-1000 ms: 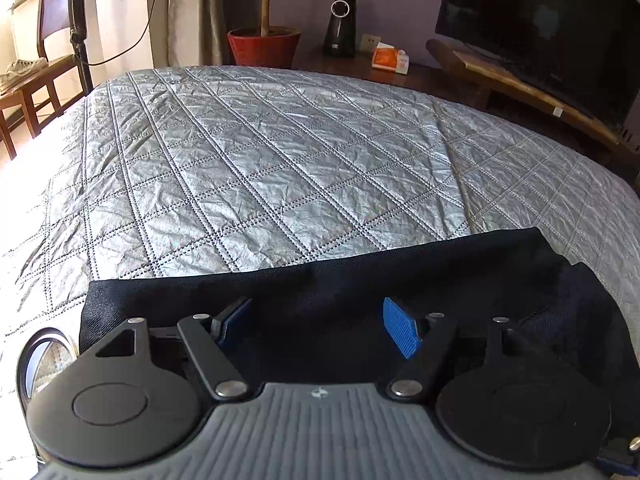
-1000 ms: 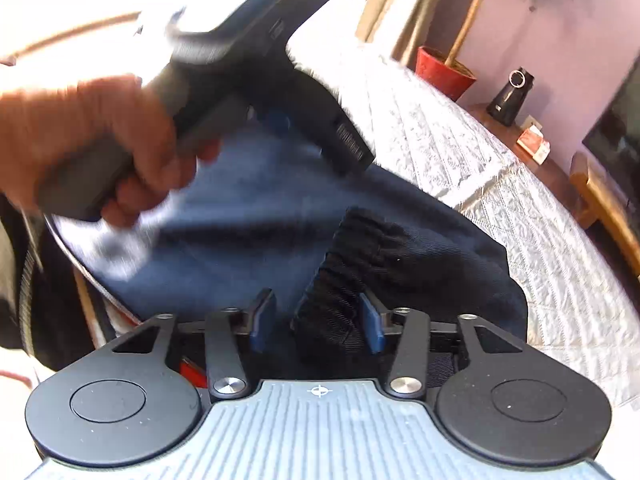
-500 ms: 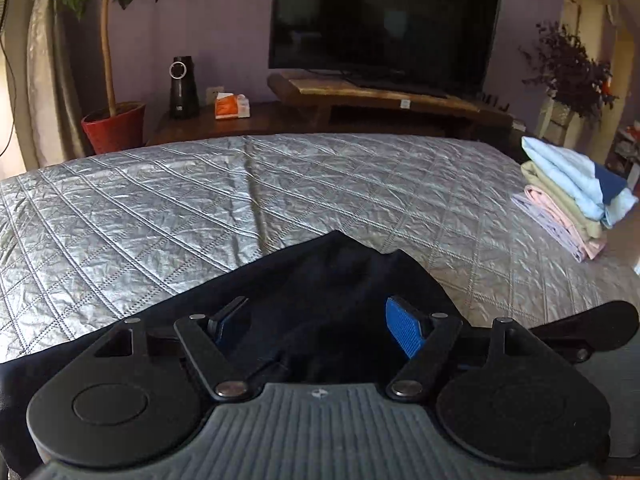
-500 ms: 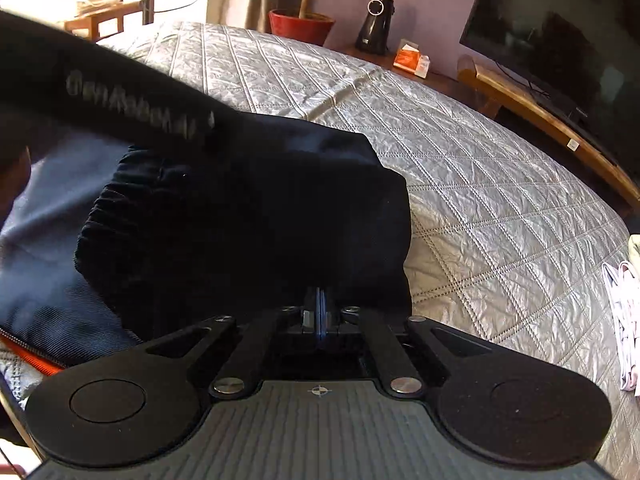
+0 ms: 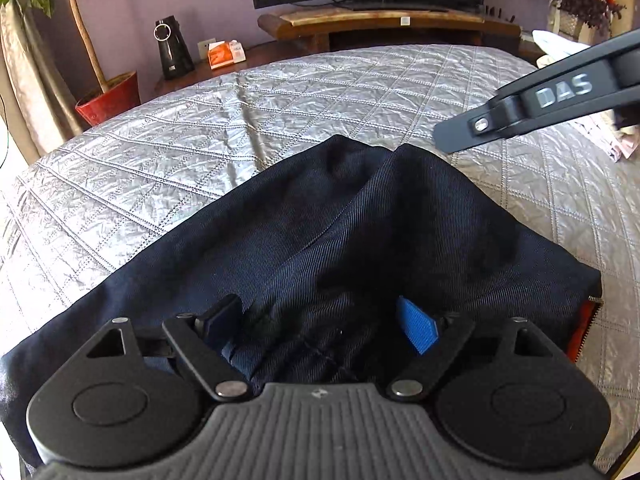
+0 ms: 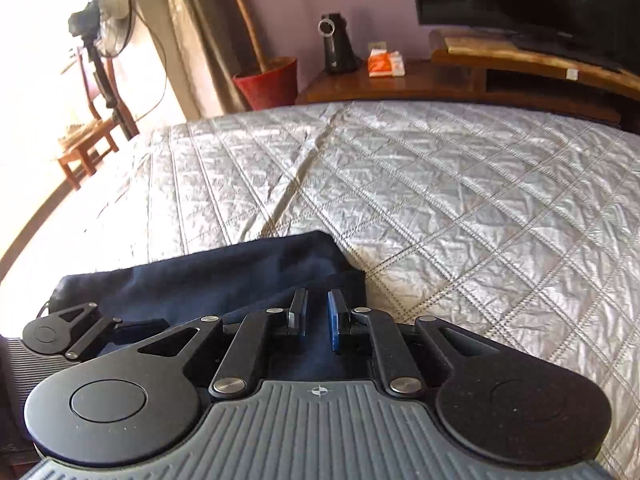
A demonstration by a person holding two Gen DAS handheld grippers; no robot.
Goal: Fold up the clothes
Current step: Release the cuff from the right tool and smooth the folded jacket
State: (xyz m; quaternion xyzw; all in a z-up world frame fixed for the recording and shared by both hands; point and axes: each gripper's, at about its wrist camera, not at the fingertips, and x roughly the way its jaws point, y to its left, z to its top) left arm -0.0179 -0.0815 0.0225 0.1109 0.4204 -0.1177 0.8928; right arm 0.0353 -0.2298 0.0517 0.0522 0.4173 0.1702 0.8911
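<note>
A dark navy garment (image 5: pixel 360 240) lies bunched on the silver quilted bed cover (image 5: pixel 200 152), with an orange lining and zip showing at its right edge (image 5: pixel 586 320). My left gripper (image 5: pixel 320 324) hovers low over its near part; the jaws are wide and opening, the cloth lies under them and neither pad presses it. In the right wrist view the garment's folded edge (image 6: pixel 224 272) lies flat on the cover. My right gripper (image 6: pixel 316 314) sits at that edge, its jaws opening with a narrow gap between the pads and cloth beneath. The left gripper (image 6: pixel 68 332) shows at the left.
Beyond the bed's far edge stand a TV on a wooden stand (image 5: pixel 380 20), a black device (image 5: pixel 172 48), an orange box (image 5: pixel 226 52) and a red plant pot (image 5: pixel 108 98). A fan (image 6: pixel 112 12) and wooden chair (image 6: pixel 88 144) are at the left. Folded clothes (image 5: pixel 618 144) lie at the right.
Both views have swung round across the bed. The right gripper shut over the garment, then parted slightly. The left jaws have widened. The garment now lies doubled over.
</note>
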